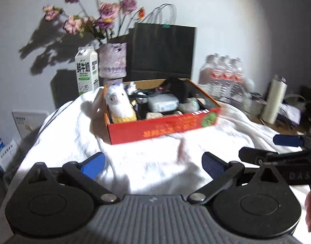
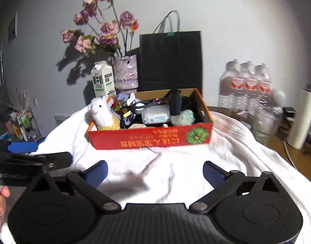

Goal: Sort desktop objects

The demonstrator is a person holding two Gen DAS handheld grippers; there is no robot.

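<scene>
A red cardboard box (image 1: 165, 128) (image 2: 151, 138) stands on a white cloth (image 1: 151, 162) (image 2: 175, 166). It holds a white plush alpaca (image 1: 119, 105) (image 2: 102, 113) at its left end, a white power adapter (image 1: 163, 102) (image 2: 155, 114), a black object, cables and other small items. My left gripper (image 1: 153, 164) is open and empty above the cloth, in front of the box. My right gripper (image 2: 155, 171) is open and empty, also in front of the box. The right gripper also shows at the right edge of the left wrist view (image 1: 287, 148).
Behind the box stand a milk carton (image 1: 87, 73) (image 2: 103, 80), a vase of pink flowers (image 1: 112, 61) (image 2: 126, 71) and a black paper bag (image 1: 163, 50) (image 2: 170, 61). A pack of water bottles (image 1: 224, 73) (image 2: 246, 85) and a white flask (image 1: 274, 99) (image 2: 301, 118) stand at the right.
</scene>
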